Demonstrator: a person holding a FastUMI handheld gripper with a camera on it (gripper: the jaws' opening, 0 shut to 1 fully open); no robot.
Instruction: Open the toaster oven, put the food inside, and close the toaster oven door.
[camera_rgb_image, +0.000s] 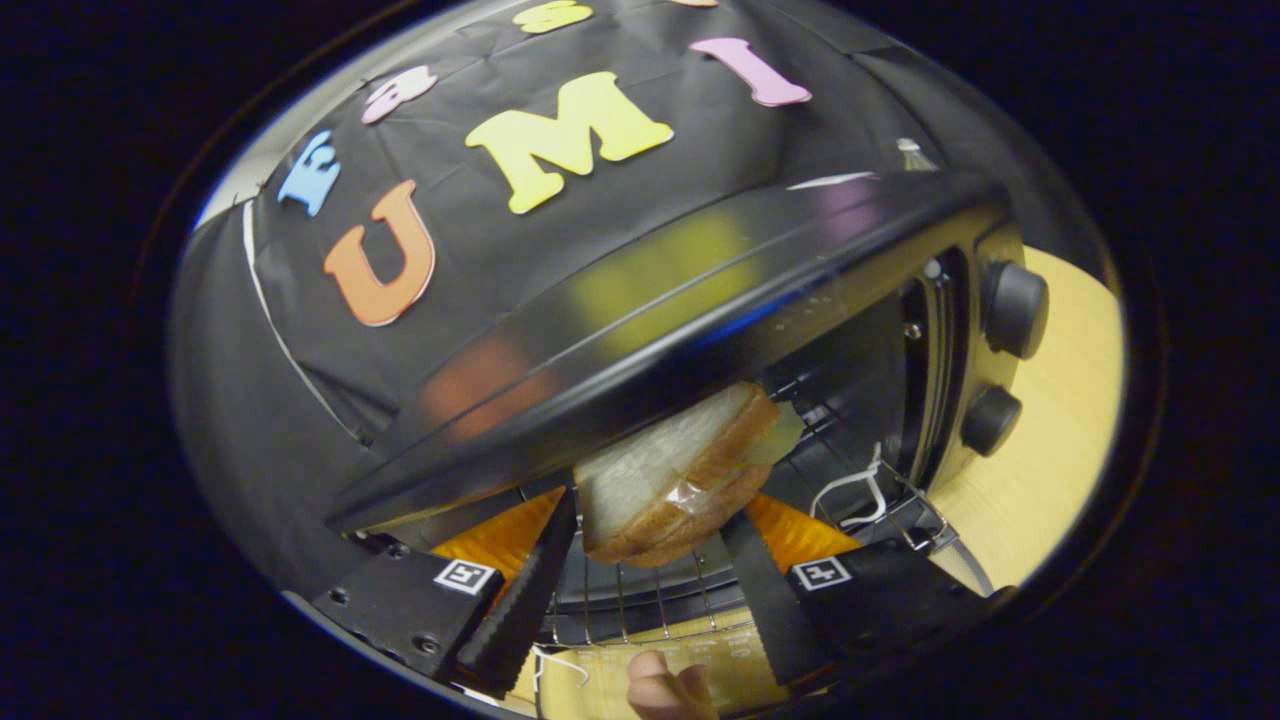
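Sandwich sits pinched between both fingers of your gripper, held at the open mouth of the toaster oven, just above the wire rack, so you can lay it flat inside.

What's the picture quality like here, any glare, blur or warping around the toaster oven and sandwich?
Gripper view: fisheye bends the toaster oven top into a tilted arc; its glossy top mirrors smeared coloured patches; the sandwich, gripped between the gripper fingers, is fairly sharp; the oven interior is dim, the wooden table bright.
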